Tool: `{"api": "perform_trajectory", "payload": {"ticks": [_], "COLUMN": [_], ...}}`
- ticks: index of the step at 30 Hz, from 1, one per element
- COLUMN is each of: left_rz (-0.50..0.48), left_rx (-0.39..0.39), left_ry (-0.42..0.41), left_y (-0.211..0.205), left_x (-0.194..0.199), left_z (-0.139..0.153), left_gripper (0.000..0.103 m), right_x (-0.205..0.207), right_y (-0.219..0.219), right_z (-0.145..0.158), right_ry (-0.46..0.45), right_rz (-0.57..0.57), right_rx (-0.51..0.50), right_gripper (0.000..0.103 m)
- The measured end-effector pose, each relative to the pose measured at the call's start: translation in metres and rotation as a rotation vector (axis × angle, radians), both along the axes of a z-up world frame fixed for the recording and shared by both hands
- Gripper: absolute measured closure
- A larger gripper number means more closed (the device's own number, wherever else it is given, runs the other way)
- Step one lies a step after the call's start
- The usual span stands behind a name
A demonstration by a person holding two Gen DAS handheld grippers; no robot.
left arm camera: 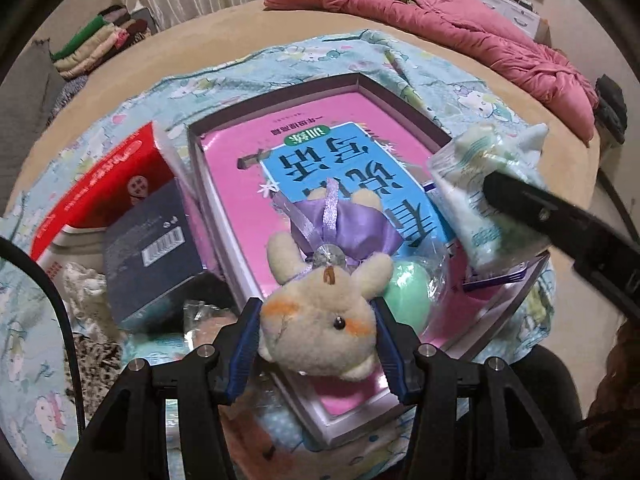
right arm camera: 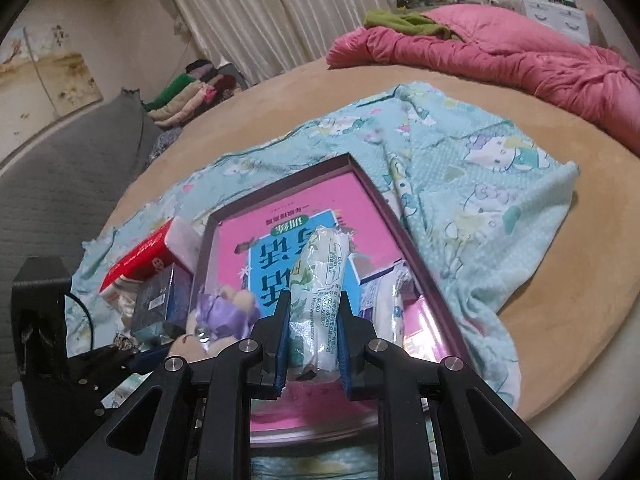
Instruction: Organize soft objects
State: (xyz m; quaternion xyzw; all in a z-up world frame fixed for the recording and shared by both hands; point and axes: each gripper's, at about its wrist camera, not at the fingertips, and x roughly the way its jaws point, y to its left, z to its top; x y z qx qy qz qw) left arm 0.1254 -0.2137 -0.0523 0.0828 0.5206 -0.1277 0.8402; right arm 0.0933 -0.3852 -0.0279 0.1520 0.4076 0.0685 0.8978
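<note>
Left gripper (left arm camera: 318, 354) clamps the plush (left arm camera: 320, 320) by its head, body dangling over the tray (right arm camera: 404, 216). Right gripper (right arm camera: 312, 344) pinches a tissue pack (right arm camera: 324, 280) above the same tray, likely the collection point for soft items.

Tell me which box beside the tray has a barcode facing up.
The dark navy box, lying against the red box, which shows only white print and no barcode.

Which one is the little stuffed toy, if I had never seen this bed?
Find the shallow tray with the pink book, lying on the turquoise cartoon-print cloth on the bed. Over its near end, the left gripper clamps a cream plush bear. Only it has orange cheeks and a purple satin dress.
</note>
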Motion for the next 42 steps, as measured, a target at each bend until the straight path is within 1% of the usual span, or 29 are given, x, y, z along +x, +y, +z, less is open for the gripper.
{"api": "perform_trajectory", "payload": {"ticks": [6, 14, 20, 24, 29, 37, 42], "left_rz": [0.008, -0.005, -0.006, -0.008, -0.016, -0.021, -0.015], "left_rx": [0.004, 0.010, 0.005, -0.002, -0.007, -0.004, -0.022], "left_ry": [0.018, 0.005, 0.005, 0.008, 0.014, 0.018, 0.026], "left_y": [0.000, -0.001, 0.000, 0.000, -0.001, -0.004, -0.003], "left_x": [0.002, -0.001, -0.001, -0.001, 0.001, 0.000, 0.001], "left_z": [-0.008, -0.008, -0.008, -0.008, -0.009, -0.010, -0.010], "left_gripper": [0.049, 0.049, 0.049, 0.049, 0.049, 0.048, 0.048], "right_x": [0.002, 0.005, 0.006, 0.005, 0.005, 0.003, 0.002], "right_y": [0.004, 0.010, 0.009, 0.008, 0.007, 0.006, 0.001], "right_z": [-0.007, -0.014, -0.017, -0.016, -0.014, -0.008, -0.006], "right_ry": [0.024, 0.052, 0.059, 0.053, 0.045, 0.021, 0.013], "right_rz": [0.017, 0.032, 0.029, 0.027, 0.019, -0.001, -0.023], "right_rx": [-0.015, -0.053, -0.048, -0.029, -0.013, -0.037, -0.029], "right_gripper": [0.083, 0.082, 0.080, 0.078, 0.069, 0.068, 0.068]}}
